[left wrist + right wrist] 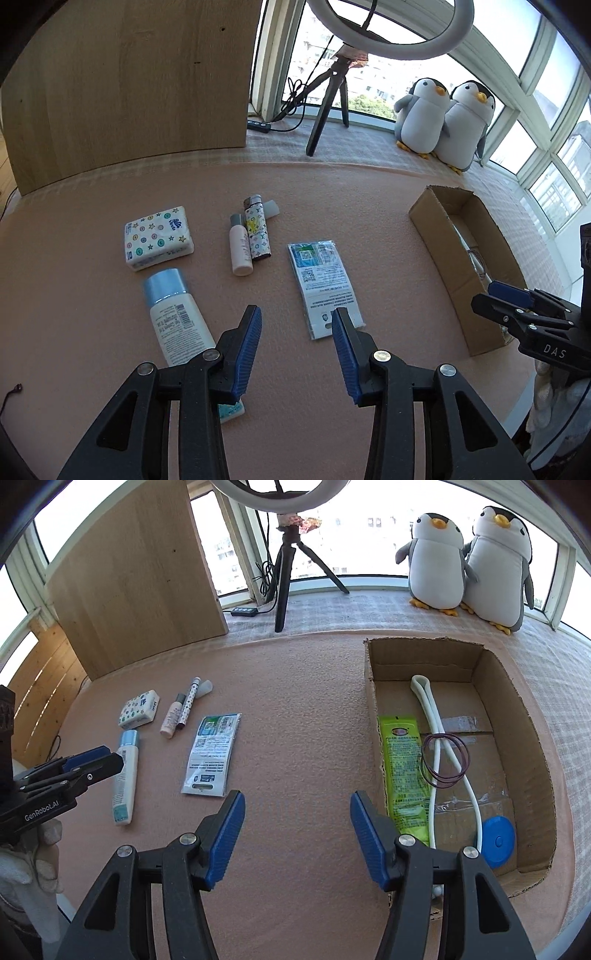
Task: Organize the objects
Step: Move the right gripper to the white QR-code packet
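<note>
Right wrist view, right gripper (297,834) spread, empty, beside cardboard box (532,738)

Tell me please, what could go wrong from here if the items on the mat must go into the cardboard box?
1. The flat sachet lies flush on the mat, so the open left gripper may slide over it without catching an edge.
2. The small bottle and the lighter lie side by side, apparently touching; grasping one could roll the other.
3. The cardboard box already holds a white cable and hair ties; a dropped item may land on them and tangle.
</note>
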Demonstrator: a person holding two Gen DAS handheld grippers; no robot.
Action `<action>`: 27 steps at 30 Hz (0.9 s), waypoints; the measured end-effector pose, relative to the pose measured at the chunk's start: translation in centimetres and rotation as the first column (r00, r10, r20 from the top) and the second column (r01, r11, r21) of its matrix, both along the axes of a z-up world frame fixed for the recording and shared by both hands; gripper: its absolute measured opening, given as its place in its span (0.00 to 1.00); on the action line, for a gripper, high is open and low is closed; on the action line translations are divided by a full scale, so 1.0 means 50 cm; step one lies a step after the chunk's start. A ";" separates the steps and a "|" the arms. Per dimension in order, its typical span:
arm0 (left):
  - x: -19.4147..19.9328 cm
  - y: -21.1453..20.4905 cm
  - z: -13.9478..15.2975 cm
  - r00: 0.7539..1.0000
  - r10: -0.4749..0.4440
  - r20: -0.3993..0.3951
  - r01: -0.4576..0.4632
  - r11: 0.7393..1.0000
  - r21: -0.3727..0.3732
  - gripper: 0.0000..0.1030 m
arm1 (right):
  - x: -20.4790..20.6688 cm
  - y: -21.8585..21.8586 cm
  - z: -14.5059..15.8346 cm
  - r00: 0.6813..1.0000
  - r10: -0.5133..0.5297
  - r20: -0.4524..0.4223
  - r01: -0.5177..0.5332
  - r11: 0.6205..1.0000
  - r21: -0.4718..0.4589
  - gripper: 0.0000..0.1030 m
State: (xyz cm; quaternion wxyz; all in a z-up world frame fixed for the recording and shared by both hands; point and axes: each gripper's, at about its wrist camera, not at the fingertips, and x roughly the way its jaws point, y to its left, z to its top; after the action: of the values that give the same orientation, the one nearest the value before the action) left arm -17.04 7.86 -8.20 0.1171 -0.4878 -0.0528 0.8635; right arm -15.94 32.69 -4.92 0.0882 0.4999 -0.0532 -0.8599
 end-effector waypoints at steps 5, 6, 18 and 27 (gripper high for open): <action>-0.016 -0.006 -0.036 0.998 -0.016 0.057 0.013 0.999 0.044 0.42 | -0.029 -0.038 -0.029 0.998 0.025 0.055 -0.022 0.997 -0.071 0.54; -0.018 -0.003 -0.045 0.998 -0.022 0.066 0.018 0.998 0.052 0.42 | -0.034 -0.044 -0.034 0.997 0.033 0.065 -0.027 0.996 -0.086 0.54; -0.070 0.035 -0.133 0.987 -0.068 0.145 0.045 0.987 0.156 0.43 | -0.119 -0.088 -0.109 0.978 0.070 0.195 -0.027 0.977 -0.212 0.54; -0.096 0.063 -0.168 0.981 -0.085 0.172 0.057 0.985 0.162 0.42 | -0.170 -0.102 -0.159 0.960 0.071 0.272 0.007 0.962 -0.274 0.45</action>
State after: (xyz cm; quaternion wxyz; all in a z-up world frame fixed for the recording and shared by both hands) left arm -21.82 11.01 -16.61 0.1806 -0.5540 -0.1131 0.8047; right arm -24.45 27.61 -12.88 0.1619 0.5999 -0.1747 -0.7638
